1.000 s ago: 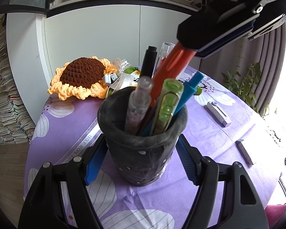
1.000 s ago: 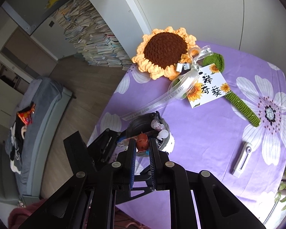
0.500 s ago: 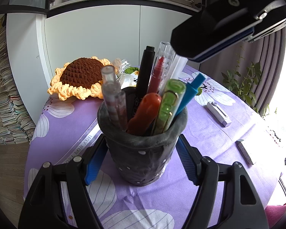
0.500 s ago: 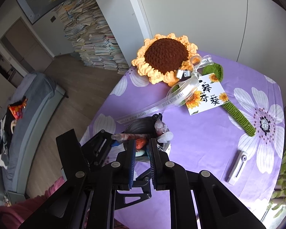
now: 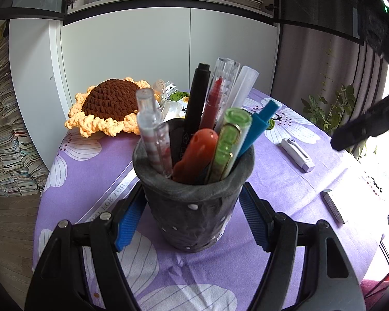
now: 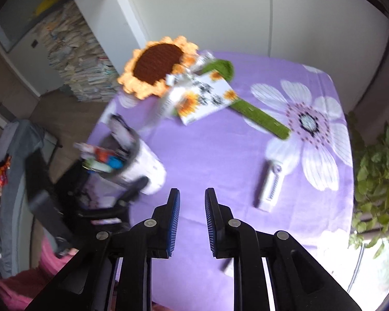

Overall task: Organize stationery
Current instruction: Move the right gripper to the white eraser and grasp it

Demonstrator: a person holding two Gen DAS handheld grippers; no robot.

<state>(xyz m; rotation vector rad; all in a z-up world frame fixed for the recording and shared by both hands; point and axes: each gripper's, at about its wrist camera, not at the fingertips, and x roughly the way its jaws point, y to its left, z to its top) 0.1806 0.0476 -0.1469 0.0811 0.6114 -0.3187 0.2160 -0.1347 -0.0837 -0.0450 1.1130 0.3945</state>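
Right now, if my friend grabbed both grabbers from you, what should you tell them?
Left gripper: clamped around the grey pen cup, steadying it on the purple tablecloth.
Right gripper: empty, its jaws have just been opening, over bare cloth.
Done: the orange marker stands in the cup with the other pens.
Left: the white utility knife and the eraser lie loose on the cloth; the knife looks the likely next pick.

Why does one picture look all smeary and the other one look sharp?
Right wrist view: blurred all over, the pen holder and crochet sunflower smeared. Left wrist view: sharp on the pen holder, though the window side at right is washed out white; both views bend at the edges like a fishbowl.
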